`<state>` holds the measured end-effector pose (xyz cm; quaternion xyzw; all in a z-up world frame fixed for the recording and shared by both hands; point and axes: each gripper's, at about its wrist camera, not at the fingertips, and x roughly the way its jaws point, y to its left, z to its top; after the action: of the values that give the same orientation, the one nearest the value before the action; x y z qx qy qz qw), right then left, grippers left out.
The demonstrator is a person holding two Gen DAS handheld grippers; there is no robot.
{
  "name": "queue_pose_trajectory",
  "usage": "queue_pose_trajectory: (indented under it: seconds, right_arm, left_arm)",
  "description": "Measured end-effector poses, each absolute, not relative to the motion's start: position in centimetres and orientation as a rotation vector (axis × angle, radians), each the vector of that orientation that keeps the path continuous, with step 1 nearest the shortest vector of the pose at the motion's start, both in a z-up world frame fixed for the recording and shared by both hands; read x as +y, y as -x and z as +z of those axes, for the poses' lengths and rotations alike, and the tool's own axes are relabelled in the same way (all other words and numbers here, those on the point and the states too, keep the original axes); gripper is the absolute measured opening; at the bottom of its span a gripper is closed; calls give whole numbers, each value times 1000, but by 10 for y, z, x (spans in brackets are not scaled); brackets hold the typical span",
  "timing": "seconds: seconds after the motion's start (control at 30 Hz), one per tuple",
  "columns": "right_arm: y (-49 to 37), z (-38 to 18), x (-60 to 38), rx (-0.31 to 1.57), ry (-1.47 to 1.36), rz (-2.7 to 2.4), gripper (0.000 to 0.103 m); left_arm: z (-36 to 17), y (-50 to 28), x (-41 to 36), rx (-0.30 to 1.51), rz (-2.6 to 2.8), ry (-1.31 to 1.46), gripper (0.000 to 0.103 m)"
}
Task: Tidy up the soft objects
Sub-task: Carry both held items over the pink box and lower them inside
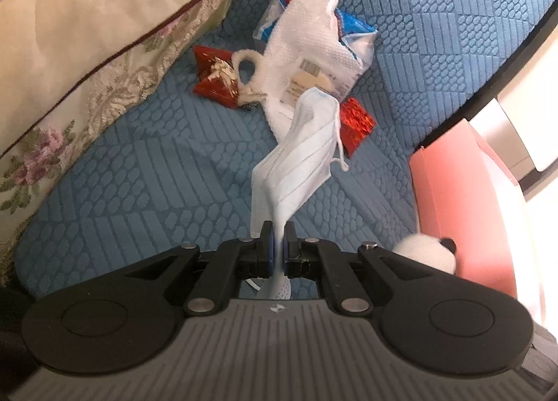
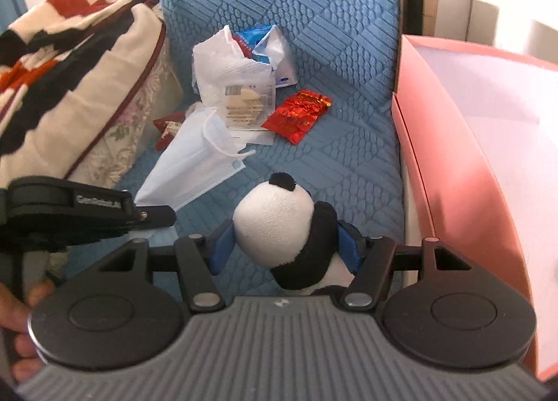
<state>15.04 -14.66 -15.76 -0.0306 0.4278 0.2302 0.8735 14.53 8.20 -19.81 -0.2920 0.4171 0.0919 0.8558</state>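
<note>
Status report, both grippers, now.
Left gripper shut on face mask. Right gripper clamped on panda plush. Pink box alongside, open. Wrappers litter the blue cover; nothing blocking.

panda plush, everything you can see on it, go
The panda plush is small and soft, with fuzzy fabric: white round head, black ears, black band below. It sits tilted between the blue pads of the right gripper, which press its sides above the blue quilted cover, beside the pink box.
</note>
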Motion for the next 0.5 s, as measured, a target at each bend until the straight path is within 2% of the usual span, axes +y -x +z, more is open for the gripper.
queue_pose_trajectory:
  seconds: [0.5]
  right_arm:
    - [-127, -147, -175, 935, -33, 426, 65]
  left_arm:
    - [-168, -127, 72, 843, 109, 619, 6]
